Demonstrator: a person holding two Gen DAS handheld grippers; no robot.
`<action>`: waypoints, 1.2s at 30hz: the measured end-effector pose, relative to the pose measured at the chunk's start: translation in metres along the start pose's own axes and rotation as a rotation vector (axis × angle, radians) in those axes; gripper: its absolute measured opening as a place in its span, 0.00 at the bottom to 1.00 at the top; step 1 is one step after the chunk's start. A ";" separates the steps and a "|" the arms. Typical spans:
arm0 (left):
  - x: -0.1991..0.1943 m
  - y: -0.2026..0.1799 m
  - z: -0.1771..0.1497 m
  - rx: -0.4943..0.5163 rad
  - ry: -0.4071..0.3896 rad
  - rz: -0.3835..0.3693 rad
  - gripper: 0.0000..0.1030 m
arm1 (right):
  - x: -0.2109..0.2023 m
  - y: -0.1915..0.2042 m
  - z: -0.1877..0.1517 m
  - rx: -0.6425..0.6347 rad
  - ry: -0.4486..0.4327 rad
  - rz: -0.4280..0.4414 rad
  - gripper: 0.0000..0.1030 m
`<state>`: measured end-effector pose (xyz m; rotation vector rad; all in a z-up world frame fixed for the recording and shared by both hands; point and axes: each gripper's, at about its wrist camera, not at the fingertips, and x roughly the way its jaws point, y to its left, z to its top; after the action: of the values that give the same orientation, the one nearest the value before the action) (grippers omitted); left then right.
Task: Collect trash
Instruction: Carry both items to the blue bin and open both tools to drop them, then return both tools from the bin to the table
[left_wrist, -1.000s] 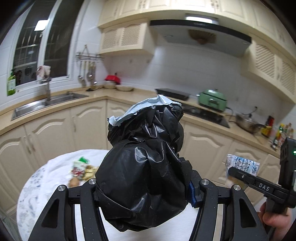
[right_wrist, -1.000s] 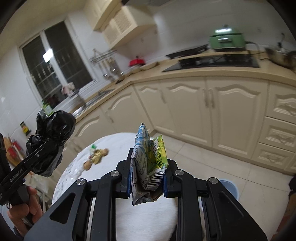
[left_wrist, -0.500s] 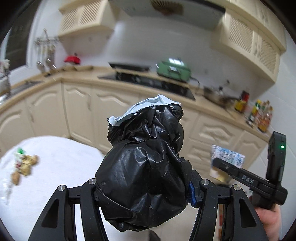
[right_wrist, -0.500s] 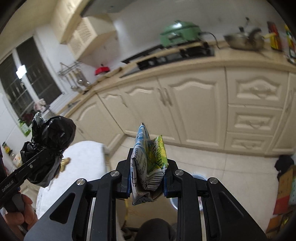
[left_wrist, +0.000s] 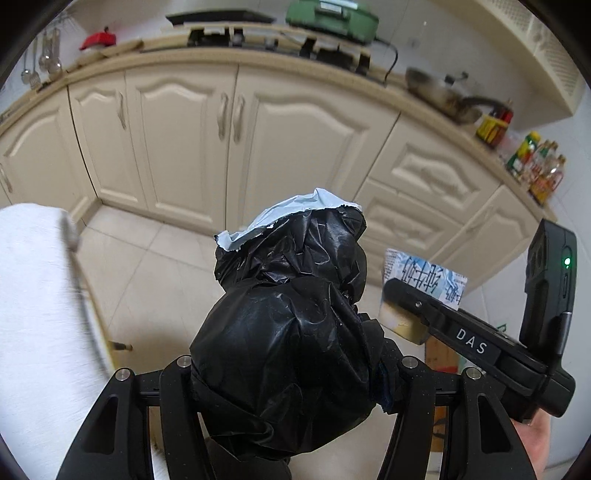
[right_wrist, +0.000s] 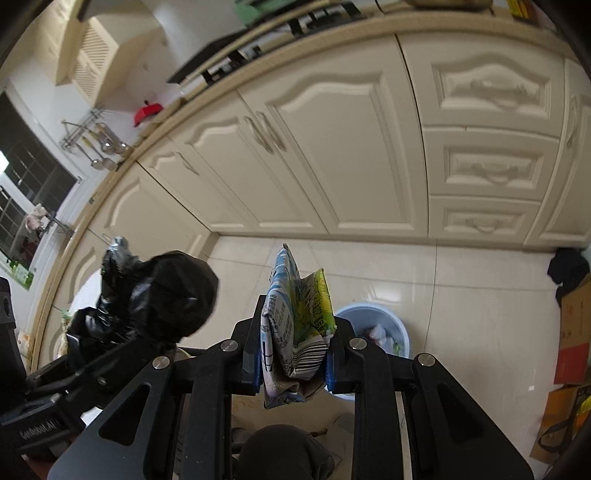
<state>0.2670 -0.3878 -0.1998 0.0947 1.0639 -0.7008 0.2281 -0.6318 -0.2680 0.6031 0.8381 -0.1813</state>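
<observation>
1. Left wrist view: left gripper (left_wrist: 291, 369) clamps a crumpled black plastic bag (left_wrist: 288, 332) between its fingers, jaws about half apart around the bulk. A torn pale scrap (left_wrist: 291, 214) sticks out of the bag's far end.
2. Same view: right gripper (left_wrist: 402, 295) sits off to the right, pinching a blue-and-white printed wrapper (left_wrist: 424, 273). White table edge (left_wrist: 33, 295) lies to the left, cream cabinets (left_wrist: 229, 140) ahead, tiled floor below.
3. Right wrist view: right gripper (right_wrist: 293, 354) is squeezed tight on the folded snack wrapper (right_wrist: 295, 317), which stands upright between the blue pads (right_wrist: 255, 369).
4. Same view: a blue trash bin (right_wrist: 373, 325) stands on the floor just past the right finger, rubbish inside. Left gripper with the black bag (right_wrist: 162, 295) is to the left. Cardboard boxes (right_wrist: 572, 332) far right.
</observation>
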 end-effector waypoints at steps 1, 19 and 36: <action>0.009 0.001 0.014 -0.001 0.012 0.001 0.56 | 0.005 -0.004 0.001 0.006 0.007 -0.002 0.23; 0.092 -0.014 0.093 -0.004 0.086 0.159 0.99 | 0.062 -0.057 -0.007 0.153 0.099 -0.044 1.00; -0.097 -0.007 -0.004 -0.007 -0.170 0.176 0.99 | -0.024 0.020 -0.008 0.060 -0.020 -0.054 1.00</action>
<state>0.2311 -0.3448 -0.1200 0.1184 0.8832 -0.5363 0.2146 -0.6127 -0.2459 0.6348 0.8320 -0.2617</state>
